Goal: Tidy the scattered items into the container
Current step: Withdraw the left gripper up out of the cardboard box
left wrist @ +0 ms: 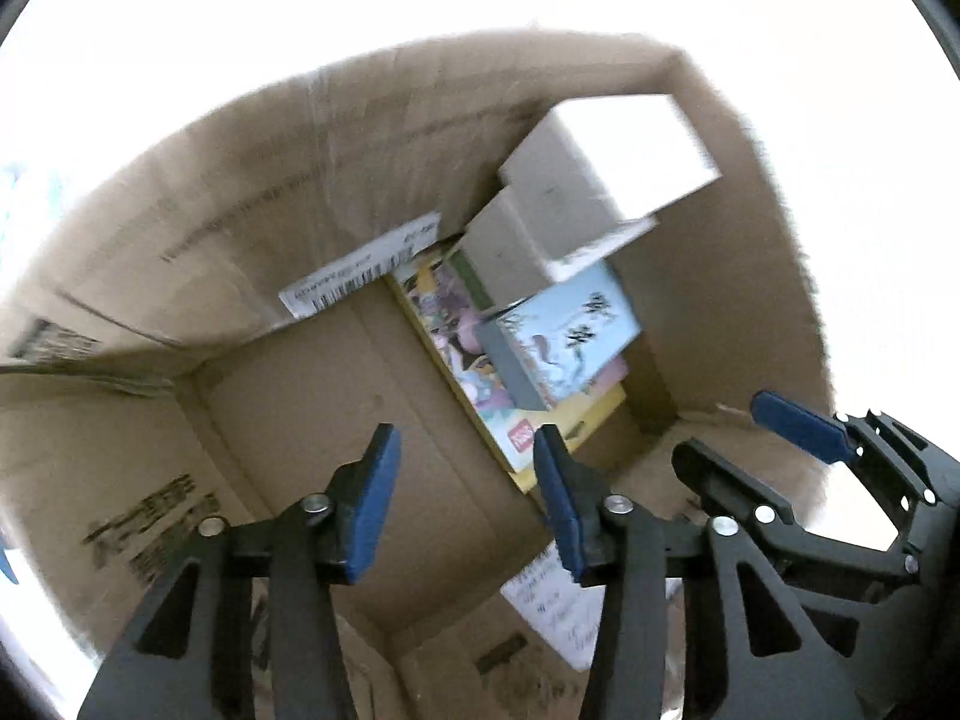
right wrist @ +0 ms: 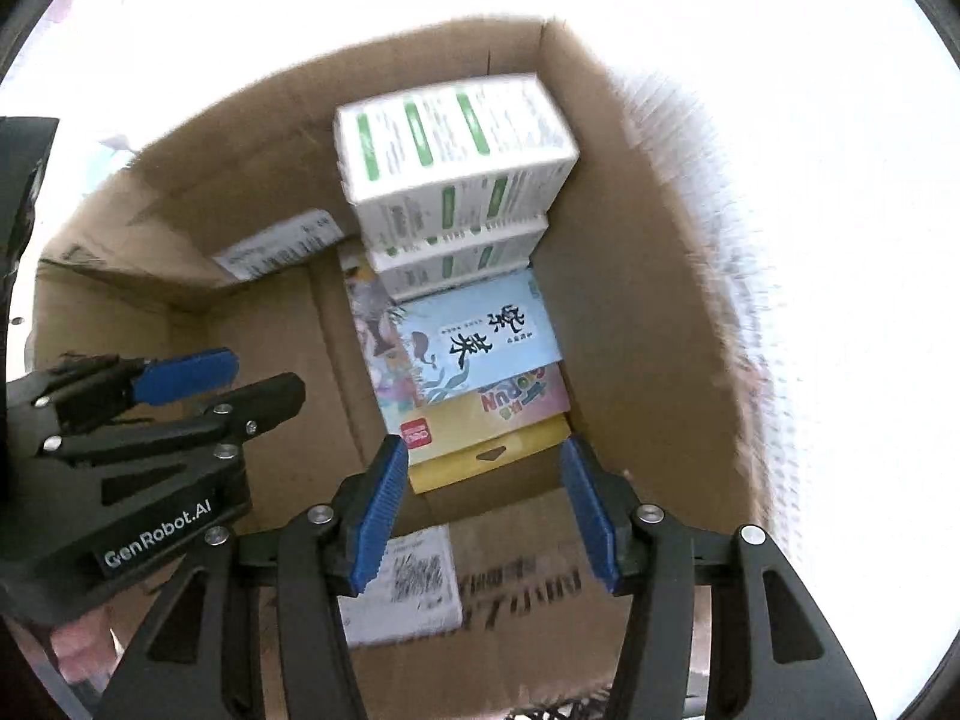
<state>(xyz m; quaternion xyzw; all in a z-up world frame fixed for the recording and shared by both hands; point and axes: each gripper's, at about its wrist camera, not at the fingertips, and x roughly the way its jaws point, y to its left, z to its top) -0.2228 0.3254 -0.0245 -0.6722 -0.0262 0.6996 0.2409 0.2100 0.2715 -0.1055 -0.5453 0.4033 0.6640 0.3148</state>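
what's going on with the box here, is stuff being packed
Yes. A person holds two tools over an open cardboard box. The left hand-held gripper and right hand-held gripper are both open with nothing between their pads. Inside, white and green cartons sit stacked at the far end, partly over a light blue packet lying on flat colourful packets.

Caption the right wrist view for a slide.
Both open grippers, right gripper and left gripper, hover over a brown cardboard box holding stacked white-and-green cartons.
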